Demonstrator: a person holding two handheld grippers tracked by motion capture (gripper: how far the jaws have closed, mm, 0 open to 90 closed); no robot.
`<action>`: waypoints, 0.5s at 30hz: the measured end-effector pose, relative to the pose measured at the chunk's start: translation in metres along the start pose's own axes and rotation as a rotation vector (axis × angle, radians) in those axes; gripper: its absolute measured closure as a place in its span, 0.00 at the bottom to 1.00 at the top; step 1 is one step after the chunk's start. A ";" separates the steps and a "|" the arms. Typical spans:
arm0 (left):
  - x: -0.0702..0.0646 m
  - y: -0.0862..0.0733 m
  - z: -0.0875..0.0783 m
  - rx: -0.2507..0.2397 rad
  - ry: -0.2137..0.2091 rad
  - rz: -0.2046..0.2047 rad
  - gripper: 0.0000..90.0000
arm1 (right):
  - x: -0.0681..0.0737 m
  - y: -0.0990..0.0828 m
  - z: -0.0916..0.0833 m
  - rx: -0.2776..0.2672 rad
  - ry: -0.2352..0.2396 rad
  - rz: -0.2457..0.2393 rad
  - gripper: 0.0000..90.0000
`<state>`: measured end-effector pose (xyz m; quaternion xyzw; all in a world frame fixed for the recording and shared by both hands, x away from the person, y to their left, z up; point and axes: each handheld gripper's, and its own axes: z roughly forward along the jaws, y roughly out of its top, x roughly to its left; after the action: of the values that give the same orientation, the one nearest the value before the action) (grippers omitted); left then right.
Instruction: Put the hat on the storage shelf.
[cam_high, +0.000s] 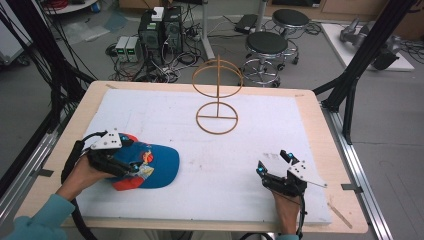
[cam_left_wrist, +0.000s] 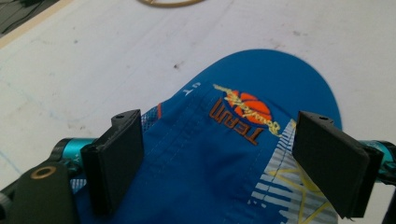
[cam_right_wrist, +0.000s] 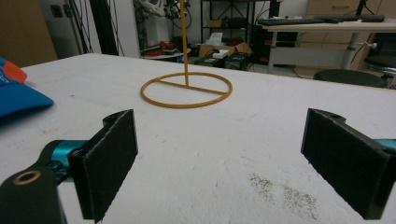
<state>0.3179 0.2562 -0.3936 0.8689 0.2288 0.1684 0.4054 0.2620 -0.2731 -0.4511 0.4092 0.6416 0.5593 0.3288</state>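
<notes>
White mat (cam_high: 210, 165) (scuffed), cluttered lab floor (cam_high: 100, 45)

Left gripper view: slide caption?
Open left gripper straddles the crown of a blue fabric cap with an orange basketball logo.

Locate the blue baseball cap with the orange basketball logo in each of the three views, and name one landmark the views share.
High view: the blue baseball cap with the orange basketball logo lies at lower left on the white mat, under the left gripper.
Left gripper view: the cap fills the centre, between the open black fingers.
Right gripper view: its brim shows at the left edge.
Shared landmark: the yellow wire ring stand.
</notes>
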 end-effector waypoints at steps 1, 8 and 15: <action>-0.001 -0.001 0.000 0.007 0.006 0.004 0.18 | 0.000 0.000 0.000 0.000 0.000 0.000 0.11; -0.014 -0.001 0.002 0.066 0.015 0.045 0.18 | 0.000 0.000 0.000 -0.001 0.000 -0.004 0.11; -0.022 -0.010 0.013 0.103 0.010 0.028 0.18 | 0.001 0.000 0.000 0.003 0.003 0.000 0.11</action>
<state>0.3035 0.2421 -0.4123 0.8909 0.2271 0.1663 0.3564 0.2614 -0.2727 -0.4510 0.4087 0.6429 0.5589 0.3276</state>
